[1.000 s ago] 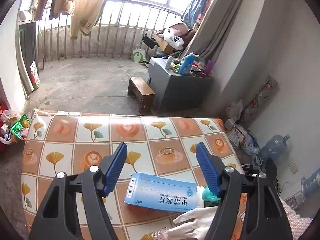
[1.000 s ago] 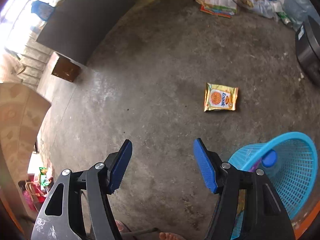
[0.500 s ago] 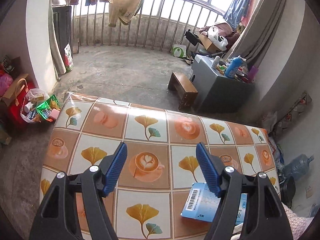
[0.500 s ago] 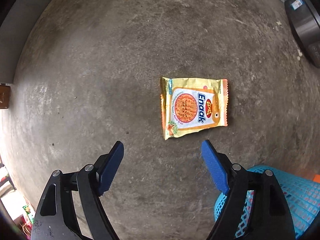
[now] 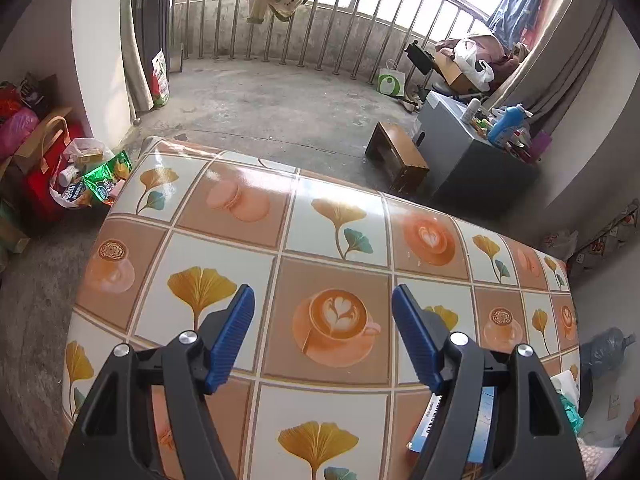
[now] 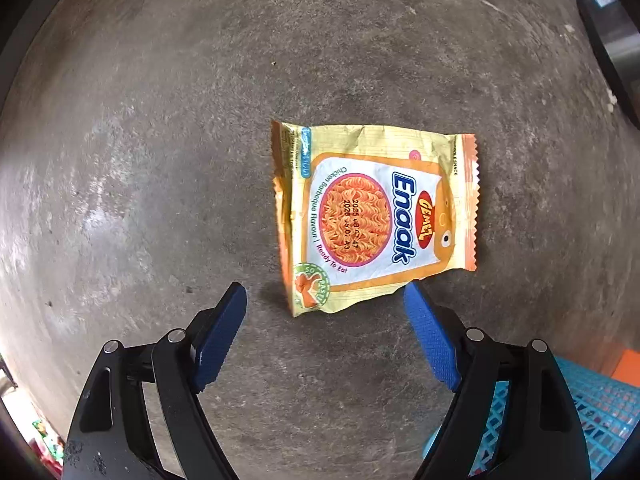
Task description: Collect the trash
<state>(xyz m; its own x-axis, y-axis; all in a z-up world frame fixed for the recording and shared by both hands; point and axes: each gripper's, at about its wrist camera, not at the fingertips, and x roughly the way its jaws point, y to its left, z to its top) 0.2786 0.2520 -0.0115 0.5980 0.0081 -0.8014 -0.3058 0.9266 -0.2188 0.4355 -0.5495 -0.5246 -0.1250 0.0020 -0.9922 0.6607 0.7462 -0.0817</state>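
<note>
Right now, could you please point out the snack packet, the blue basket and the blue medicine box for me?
snack packet (image 6: pixel 376 216): right wrist view, printed front.
blue basket (image 6: pixel 600 408): right wrist view, mesh wall at lower right.
blue medicine box (image 5: pixel 482 424): left wrist view, strip visible behind the tool finger.

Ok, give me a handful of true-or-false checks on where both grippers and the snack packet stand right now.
1. The right gripper is clamped on the snack packet. False: its jaws stand open, the packet lying flat on the concrete floor.
2. The packet reads Enaak. True.
3. A blue basket shows at the lower right of the right wrist view. True.
4. The left gripper holds a blue box. False: it is open over the patterned tablecloth, nothing between its fingers.
</note>
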